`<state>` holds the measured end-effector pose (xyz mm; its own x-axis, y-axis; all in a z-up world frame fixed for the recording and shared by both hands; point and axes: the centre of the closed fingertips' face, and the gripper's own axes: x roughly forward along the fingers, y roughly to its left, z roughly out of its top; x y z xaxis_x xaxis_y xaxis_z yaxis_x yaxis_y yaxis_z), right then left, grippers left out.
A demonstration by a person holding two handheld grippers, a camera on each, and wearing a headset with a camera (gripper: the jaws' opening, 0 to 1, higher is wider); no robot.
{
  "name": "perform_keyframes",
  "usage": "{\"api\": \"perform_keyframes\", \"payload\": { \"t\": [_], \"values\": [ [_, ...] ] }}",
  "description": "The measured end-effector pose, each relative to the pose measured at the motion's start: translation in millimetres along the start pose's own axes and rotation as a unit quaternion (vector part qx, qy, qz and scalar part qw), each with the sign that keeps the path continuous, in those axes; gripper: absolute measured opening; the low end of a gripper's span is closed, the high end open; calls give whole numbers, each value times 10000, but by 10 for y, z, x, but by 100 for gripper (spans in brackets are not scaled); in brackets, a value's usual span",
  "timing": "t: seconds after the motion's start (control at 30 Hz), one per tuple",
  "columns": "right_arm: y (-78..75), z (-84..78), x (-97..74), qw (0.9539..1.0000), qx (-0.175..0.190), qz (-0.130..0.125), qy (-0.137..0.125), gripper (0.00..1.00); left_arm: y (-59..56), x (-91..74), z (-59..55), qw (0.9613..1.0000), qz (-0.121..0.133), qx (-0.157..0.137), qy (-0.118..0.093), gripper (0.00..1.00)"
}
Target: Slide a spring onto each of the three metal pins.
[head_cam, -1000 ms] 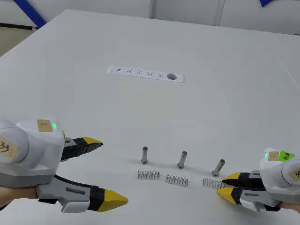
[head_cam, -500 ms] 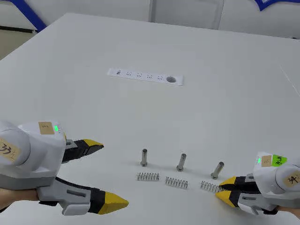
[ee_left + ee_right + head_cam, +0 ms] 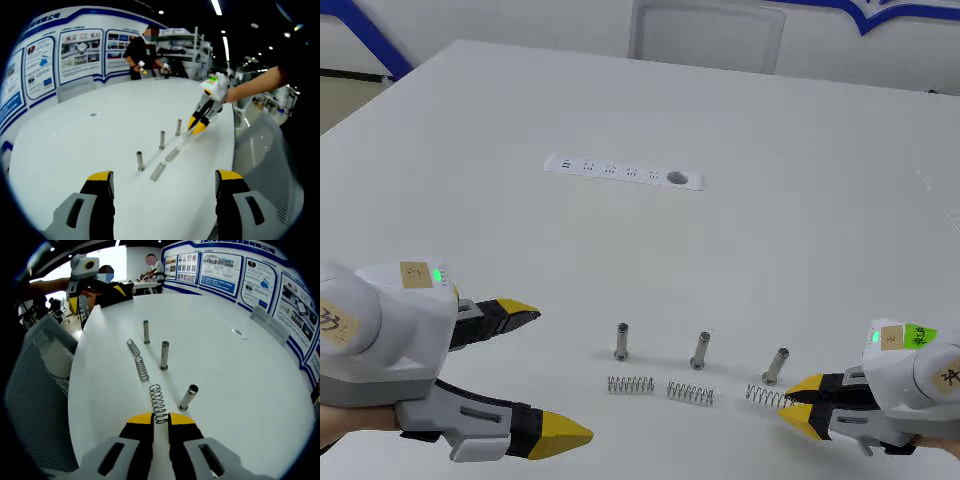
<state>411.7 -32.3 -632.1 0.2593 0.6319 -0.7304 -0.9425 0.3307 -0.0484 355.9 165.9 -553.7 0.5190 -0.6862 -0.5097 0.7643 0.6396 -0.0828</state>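
There are three metal pins on the white surface (image 3: 740, 220), all standing upright in one row: the left pin (image 3: 621, 340), the middle pin (image 3: 700, 350) and the right pin (image 3: 776, 365). There are also three springs, and none of them is on a pin. They are the left spring (image 3: 631, 384), the middle spring (image 3: 690, 393) and the right spring (image 3: 765, 396). The springs lie flat in a line, end to end, on the person's side of the pins, each one just before a pin. Their long axis runs along the row, from left to right in the head view. In the right gripper view this line goes straight away from the camera. The right tongs (image 3: 160, 419) are drawn to a narrow gap, and the near end of the right spring sits in this gap, so they seem to pinch it while the spring lies on the surface. The left tongs (image 3: 164, 176) are spread wide, with nothing between the yellow tips, and they are held to the left, well apart from the pins. Farther back on the surface is a white power strip (image 3: 622, 171). On the body of the left tongs a tan label reads "33". The green and tan labels on the right tongs carry writing too small to read.
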Motion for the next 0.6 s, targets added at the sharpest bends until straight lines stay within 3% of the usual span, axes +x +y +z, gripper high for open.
{"api": "perform_keyframes", "payload": {
  "t": [0.13, 0.33, 0.6],
  "values": [
    [35, 134, -98, 9999, -53, 23, -102, 11, -43, 65, 53, 9999, -79, 54, -40, 85],
    [155, 405, -253, 9981, -580, 132, -155, 11, -155, 204, 172, 9994, -239, 223, -93, 85],
    [245, 686, -417, 9961, -840, 81, -247, 11, -301, 358, 338, 9978, -448, 444, -217, 79]
  ]
}}
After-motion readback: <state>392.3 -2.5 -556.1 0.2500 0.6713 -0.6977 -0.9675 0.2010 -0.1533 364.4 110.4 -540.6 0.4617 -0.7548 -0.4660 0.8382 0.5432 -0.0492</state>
